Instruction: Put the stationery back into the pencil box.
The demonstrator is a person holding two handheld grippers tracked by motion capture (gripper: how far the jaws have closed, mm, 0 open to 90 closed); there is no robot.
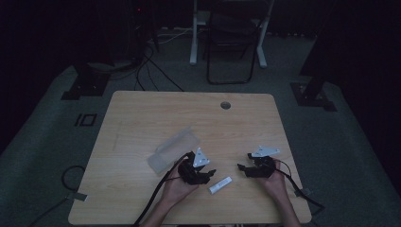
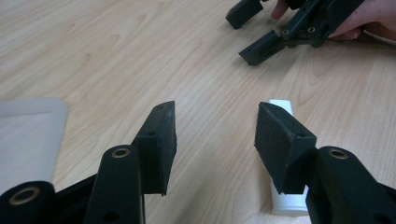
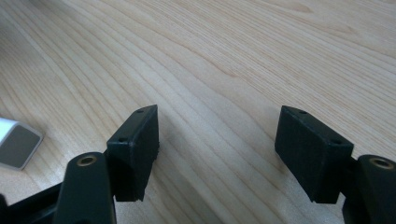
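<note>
At the table's [image 1: 142, 118] near edge, left gripper [image 1: 211, 173] hovers jaws spread, empty, with the white tube [image 1: 220, 185] at its 5 o'clock — likely lining up a grab — right gripper [image 1: 242, 168] also spread, idle.

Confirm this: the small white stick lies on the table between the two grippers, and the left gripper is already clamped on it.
Not clamped. The left gripper stands open, with the white stick lying on the table beside its jaw, as the left gripper view shows. It does lie between the two grippers.
</note>
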